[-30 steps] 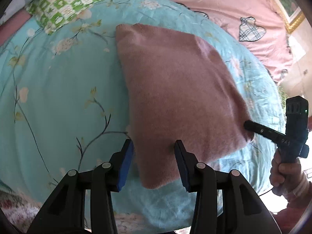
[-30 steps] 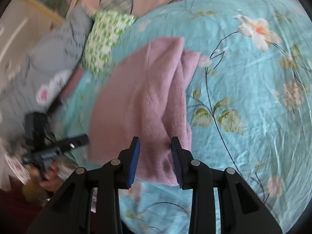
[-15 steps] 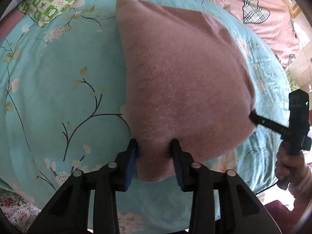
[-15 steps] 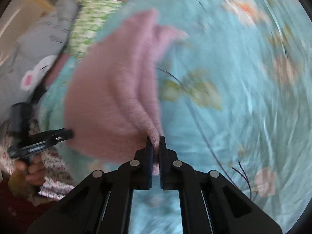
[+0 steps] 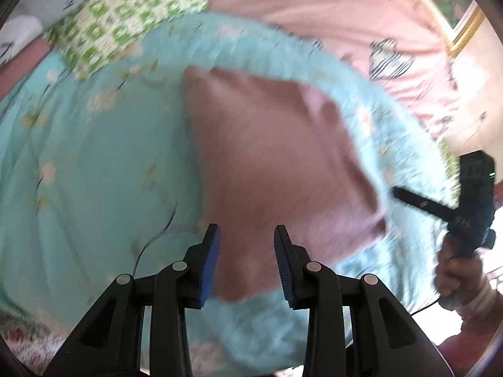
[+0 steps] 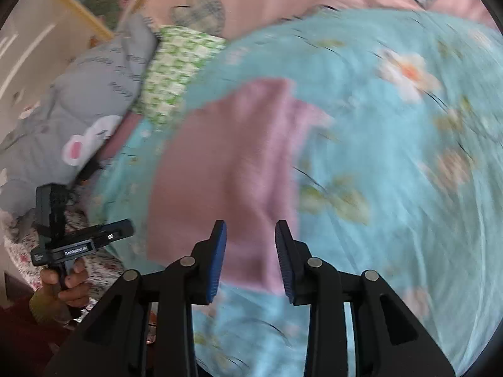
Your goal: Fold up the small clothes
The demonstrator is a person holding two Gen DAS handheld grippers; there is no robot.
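A folded pink knit garment (image 5: 276,163) lies flat on the turquoise floral bedspread (image 5: 94,172). It also shows in the right wrist view (image 6: 226,169), with a second layer along its right side. My left gripper (image 5: 246,262) is open and empty, just above the garment's near edge. My right gripper (image 6: 251,259) is open and empty over the garment's near corner. The right gripper shows in the left wrist view (image 5: 408,199) beside the garment's right corner, apart from it. The left gripper shows in the right wrist view (image 6: 122,229). Both views are motion-blurred.
A green checked pillow (image 5: 125,22) and a pink sheet with plaid hearts (image 5: 345,22) lie beyond the bedspread. A grey plush toy (image 6: 78,110) sits at the left in the right wrist view. A gold picture frame (image 5: 462,28) hangs on the wall.
The right gripper was shut on the garment's corner half a second ago and has let go and opened. The left gripper has drawn back a little. The garment now lies flat.
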